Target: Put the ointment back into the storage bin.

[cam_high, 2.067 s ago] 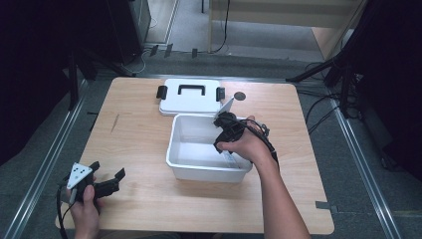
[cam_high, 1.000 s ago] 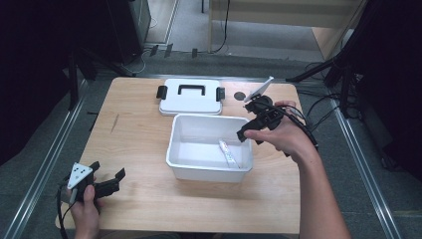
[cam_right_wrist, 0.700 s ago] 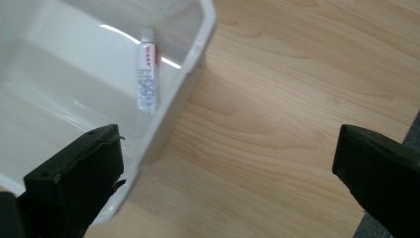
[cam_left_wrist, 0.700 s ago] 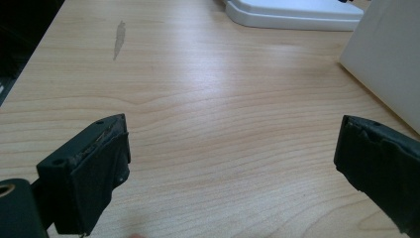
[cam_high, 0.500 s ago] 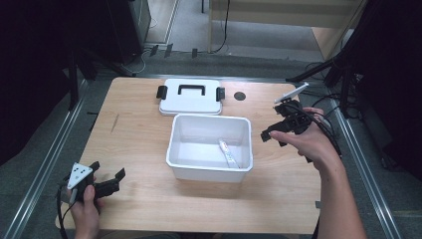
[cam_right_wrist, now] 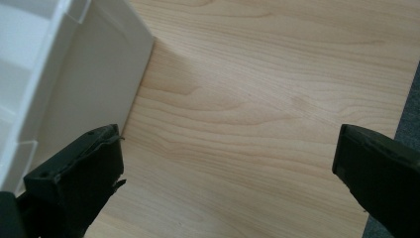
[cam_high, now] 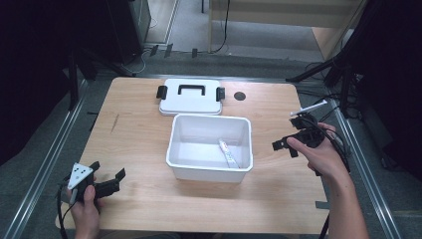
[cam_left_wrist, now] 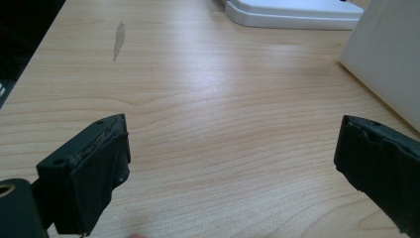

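**Tube in the box, lid next**

Big wooden desk (cam_high: pixel 149 144). White box (cam_high: pixel 209 169) in the middle, open on top. White lid (cam_high: pixel 191 102) flat on the desk at 12 o'clock from the box, just beside it. Small white tube (cam_high: pixel 228 153) lying inside the box, toward 3 o'clock. Right claw (cam_high: pixel 293 133) at 3 o'clock, wide open, holding nothing. Left claw (cam_high: pixel 107 181) at 8 o'clock, wide open too, resting low. Putting-in step looks done. Likely next: reach for the lid, grab its black handle, set it on the box.
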The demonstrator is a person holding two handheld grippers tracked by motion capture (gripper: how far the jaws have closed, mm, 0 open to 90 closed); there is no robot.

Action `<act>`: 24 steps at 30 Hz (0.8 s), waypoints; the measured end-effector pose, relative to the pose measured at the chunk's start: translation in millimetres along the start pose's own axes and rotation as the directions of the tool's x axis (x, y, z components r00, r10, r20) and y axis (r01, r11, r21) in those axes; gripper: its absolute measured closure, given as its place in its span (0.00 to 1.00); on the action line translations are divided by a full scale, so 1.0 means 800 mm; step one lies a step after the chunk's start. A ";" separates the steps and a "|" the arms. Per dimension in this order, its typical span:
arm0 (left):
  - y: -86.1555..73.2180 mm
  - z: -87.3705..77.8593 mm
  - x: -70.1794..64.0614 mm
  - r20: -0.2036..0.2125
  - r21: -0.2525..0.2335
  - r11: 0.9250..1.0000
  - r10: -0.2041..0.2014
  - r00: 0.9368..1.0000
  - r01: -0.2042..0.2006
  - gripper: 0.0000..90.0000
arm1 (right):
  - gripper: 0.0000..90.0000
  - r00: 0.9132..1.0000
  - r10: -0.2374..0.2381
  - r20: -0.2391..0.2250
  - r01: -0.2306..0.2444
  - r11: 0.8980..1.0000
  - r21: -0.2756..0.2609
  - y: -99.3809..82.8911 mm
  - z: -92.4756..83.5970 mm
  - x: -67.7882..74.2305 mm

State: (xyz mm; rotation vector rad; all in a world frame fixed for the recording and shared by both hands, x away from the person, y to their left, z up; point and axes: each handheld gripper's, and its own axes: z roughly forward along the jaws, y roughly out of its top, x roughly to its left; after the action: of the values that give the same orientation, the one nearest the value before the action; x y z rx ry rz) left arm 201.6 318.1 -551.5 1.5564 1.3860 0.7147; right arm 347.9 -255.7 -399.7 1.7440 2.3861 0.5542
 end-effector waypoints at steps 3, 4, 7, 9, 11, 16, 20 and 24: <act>0.000 0.000 0.000 0.000 0.000 1.000 0.000 1.000 0.000 0.02 | 0.00 1.000 0.011 -0.011 -0.011 1.000 -0.014 -0.011 0.004 -0.006; 0.000 0.000 0.000 0.000 -0.001 1.000 0.000 1.000 0.000 0.02 | 0.00 1.000 0.015 -0.014 -0.015 1.000 -0.018 -0.015 0.005 -0.008; 0.000 0.000 0.000 0.000 0.000 1.000 0.001 1.000 -0.001 0.02 | 0.00 1.000 0.021 -0.014 -0.021 0.999 -0.032 -0.027 0.010 -0.013; 0.000 0.000 0.000 -0.001 0.001 1.000 0.001 1.000 -0.001 0.02 | 0.00 1.000 0.023 -0.013 -0.024 0.999 -0.040 -0.035 0.012 -0.015; 0.000 0.000 0.000 -0.001 -0.002 1.000 0.000 1.000 0.000 0.02 | 0.00 1.000 0.022 -0.019 -0.023 0.998 -0.059 -0.046 0.015 -0.019; 0.000 0.000 0.000 -0.002 0.000 1.000 0.001 1.000 -0.001 0.02 | 0.00 0.999 0.028 -0.019 -0.030 0.994 -0.104 -0.070 0.025 -0.029; 0.000 0.000 0.000 -0.003 0.000 1.000 0.001 1.000 -0.001 0.02 | 0.00 1.000 0.023 -0.006 -0.023 0.990 -0.136 -0.090 0.034 -0.036; 0.000 0.000 -0.001 -0.003 0.001 1.000 0.002 1.000 -0.002 0.02 | 0.01 1.000 0.028 -0.012 -0.029 0.983 -0.180 -0.111 0.044 -0.044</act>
State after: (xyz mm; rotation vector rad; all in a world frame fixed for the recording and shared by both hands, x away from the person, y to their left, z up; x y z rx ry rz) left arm 201.3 317.8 -551.3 1.5584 1.3875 0.7175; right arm 291.2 -304.3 -468.8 1.7034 2.2411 0.7585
